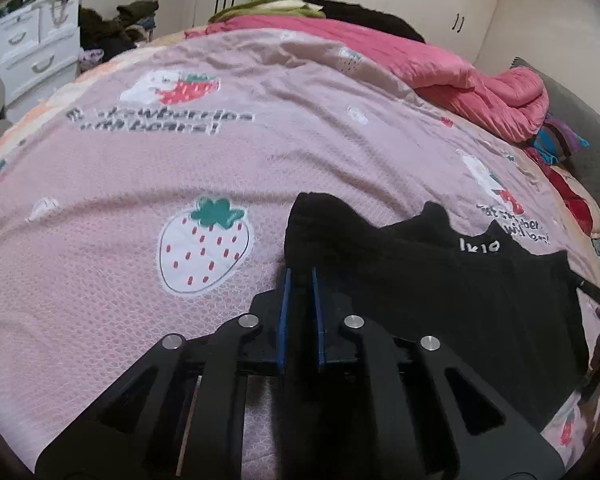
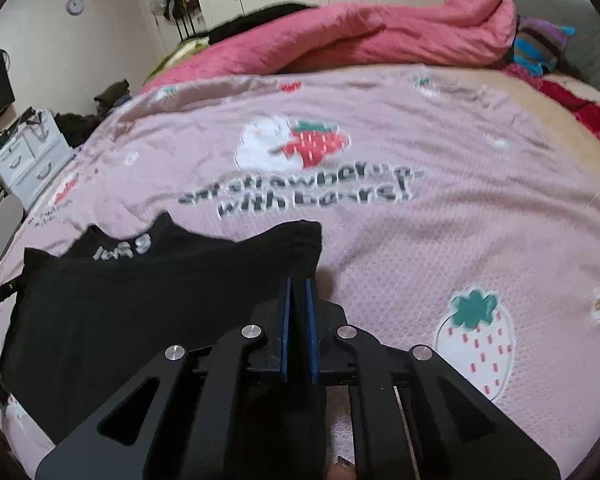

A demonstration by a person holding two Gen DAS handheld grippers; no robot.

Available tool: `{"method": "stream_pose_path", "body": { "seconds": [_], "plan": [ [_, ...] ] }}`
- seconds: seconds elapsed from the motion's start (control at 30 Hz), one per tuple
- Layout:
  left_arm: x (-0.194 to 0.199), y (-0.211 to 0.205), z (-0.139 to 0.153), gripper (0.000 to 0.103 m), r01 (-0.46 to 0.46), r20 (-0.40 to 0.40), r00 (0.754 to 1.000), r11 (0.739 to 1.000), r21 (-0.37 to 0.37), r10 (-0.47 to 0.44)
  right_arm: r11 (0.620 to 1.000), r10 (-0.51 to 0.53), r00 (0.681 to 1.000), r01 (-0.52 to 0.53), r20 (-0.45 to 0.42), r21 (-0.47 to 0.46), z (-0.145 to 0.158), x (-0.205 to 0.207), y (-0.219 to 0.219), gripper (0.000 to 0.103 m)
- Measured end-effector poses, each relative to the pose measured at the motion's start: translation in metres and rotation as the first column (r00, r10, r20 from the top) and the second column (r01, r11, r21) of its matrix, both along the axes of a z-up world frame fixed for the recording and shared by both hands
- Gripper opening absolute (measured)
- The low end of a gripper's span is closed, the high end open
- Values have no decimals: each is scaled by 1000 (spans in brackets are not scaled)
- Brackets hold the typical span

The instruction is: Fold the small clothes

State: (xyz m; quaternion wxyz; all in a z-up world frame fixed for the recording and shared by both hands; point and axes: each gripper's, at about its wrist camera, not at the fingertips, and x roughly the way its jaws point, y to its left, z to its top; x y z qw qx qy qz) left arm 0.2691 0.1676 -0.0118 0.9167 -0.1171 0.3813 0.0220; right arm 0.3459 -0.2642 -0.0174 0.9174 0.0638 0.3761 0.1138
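Left gripper (image 1: pixel 300 276) clamped on black garment (image 1: pixel 440 280) corner, right gripper (image 2: pixel 299 284) pinching opposite corner

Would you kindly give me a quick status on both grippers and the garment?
Left gripper and right gripper each shut on black garment. Garment spread over strawberry bedsheet. Nothing in the way.

Pink strawberry-print bedspread (image 1: pixel 260 168) covers bed; rumpled pink quilt (image 2: pixel 360 36) at far side; white drawer unit (image 1: pixel 36 52) beside bed.
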Motion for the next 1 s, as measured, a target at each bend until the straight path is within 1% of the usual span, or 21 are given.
{"method": "stream_pose_path", "body": {
  "seconds": [0.1, 0.2, 0.23, 0.33, 0.43, 0.53, 0.67, 0.7, 0.77, 0.8, 0.83, 0.87, 0.9, 0.97, 1.0],
  "plan": [
    [-6, 0, 18, 3, 1, 58, 998, 1000, 20, -2, 1000, -5, 998, 4, 64, 14, 20, -5, -1, 6],
    [-9, 1, 28, 3, -12, 99, 995, 999, 46, 7, 1000, -16, 996, 17, 86, -13, 25, -1, 3, 6],
    [-8, 2, 28, 3, -17, 98, 995, 998, 54, 12, 999, -21, 996, 23, 81, -24, 22, 2, 4, 6],
    [-1, 7, 14, 3, -27, 63, 998, 999, 47, 24, 998, -38, 998, 40, 42, -40, 5, 12, 4, 6],
    [7, 6, -1, 3, -24, 19, 1000, 998, 60, 23, 997, -56, 998, 57, 15, -59, -8, 13, 4, 6],
    [7, 4, -6, 3, -23, 0, 1000, 997, 74, 23, 994, -71, 998, 71, 2, -79, -18, 11, 5, 6],
    [3, 0, -5, 5, -21, -1, 1000, 995, 94, 21, 990, -77, 997, 76, -2, -121, -23, 8, 9, 8],
    [2, -2, -4, 5, -17, -7, 1000, 994, 111, 18, 989, -79, 997, 77, -5, -128, -23, 6, 9, 8],
    [2, -5, -4, 6, -12, -12, 1000, 992, 122, 13, 988, -79, 997, 77, -8, -136, -23, 3, 10, 14],
    [1, -6, -5, 7, -10, -20, 1000, 992, 128, 13, 987, -78, 997, 77, -4, -142, -21, 0, 11, 21],
    [0, -7, -5, 7, -10, -22, 1000, 992, 128, 13, 987, -76, 997, 76, 1, -143, -20, -3, 11, 27],
    [-1, -7, -4, 10, -8, -24, 1000, 992, 128, 11, 987, -75, 997, 76, 12, -142, -17, -7, 12, 36],
    [-2, -8, -4, 13, -6, -25, 1000, 992, 128, 9, 987, -74, 997, 76, 19, -142, -15, -11, 12, 39],
    [-5, -10, -3, 19, -4, -28, 1000, 991, 135, 7, 987, -64, 997, 69, 35, -148, -9, -21, 14, 40],
    [-7, -11, -2, 22, -1, -29, 1000, 990, 142, 5, 986, -64, 997, 70, 43, -151, -6, -25, 15, 45]
  ]
}}
